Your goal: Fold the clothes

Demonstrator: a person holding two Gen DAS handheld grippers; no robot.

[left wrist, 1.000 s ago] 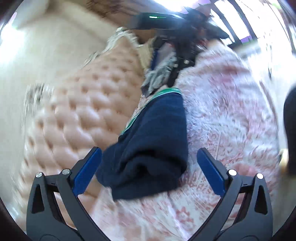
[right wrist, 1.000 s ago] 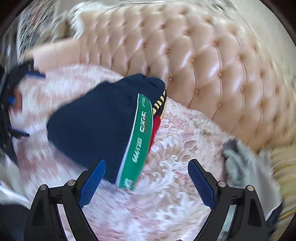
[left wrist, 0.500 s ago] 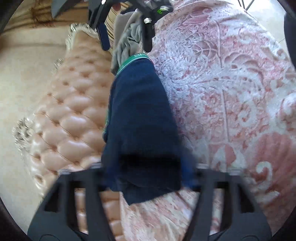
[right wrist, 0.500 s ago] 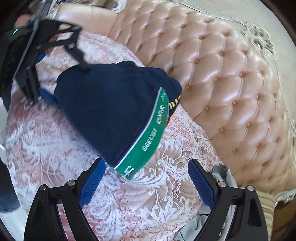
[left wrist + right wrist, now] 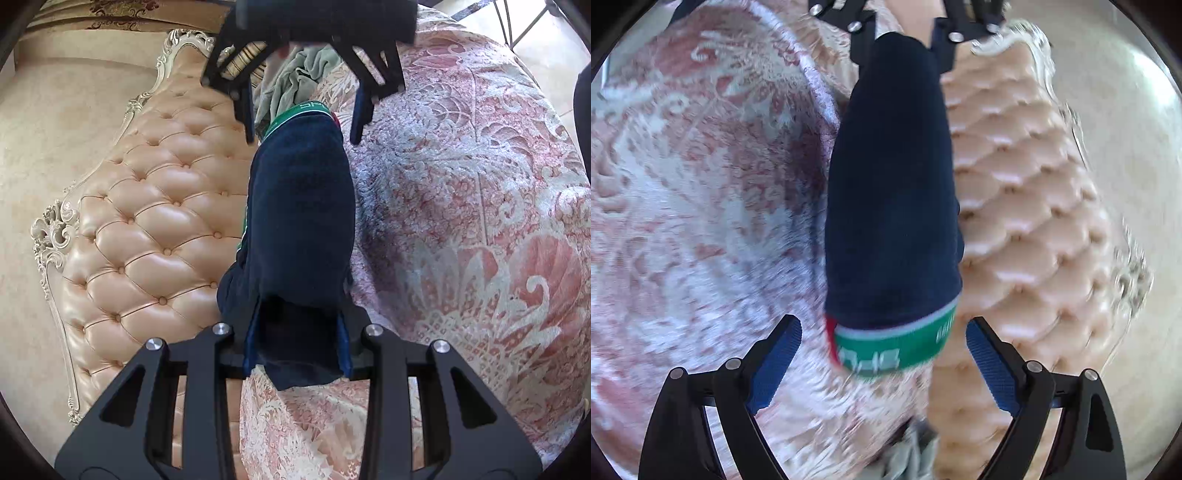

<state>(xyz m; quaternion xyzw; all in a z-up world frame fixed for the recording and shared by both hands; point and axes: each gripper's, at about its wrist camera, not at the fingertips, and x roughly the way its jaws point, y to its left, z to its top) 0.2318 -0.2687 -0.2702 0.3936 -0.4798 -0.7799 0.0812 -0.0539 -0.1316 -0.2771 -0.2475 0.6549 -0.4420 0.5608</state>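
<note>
Left wrist view: The left claw [image 5: 295, 343] is closed on the near end of the navy garment [image 5: 301, 221]. The garment runs away from the claw as a narrow folded band along the sofa seat [image 5: 461, 221], beside the tufted backrest [image 5: 155, 221]. Its far end shows a green band [image 5: 301, 110] and lies between the spread fingers of the right claw [image 5: 301, 138]. A grey cloth [image 5: 295, 79] lies bunched beyond that end, near the backrest.

To perform this step well, keep the grip on the near end firm and hold the garment level. Avoid pulling toward the backrest, which could skew the fold line.

Right wrist view: The right claw [image 5: 884, 354] is open and grips nothing. Its blue pads [image 5: 774, 365] stand on either side of the green band [image 5: 886, 354] without touching it. This view is motion-blurred, so the lettering on the band cannot be read. The navy garment [image 5: 892, 184] extends to the far end, where the left claw [image 5: 905, 40] clamps it.

Judgement: the right claw should centre on the banded end and take all layers before closing. A partial bite may let the lower layer slip and open the fold.

Garment appearance: thick, dark navy fabric, folded lengthwise, with a green band with white trim and a small red patch at one end.
</note>
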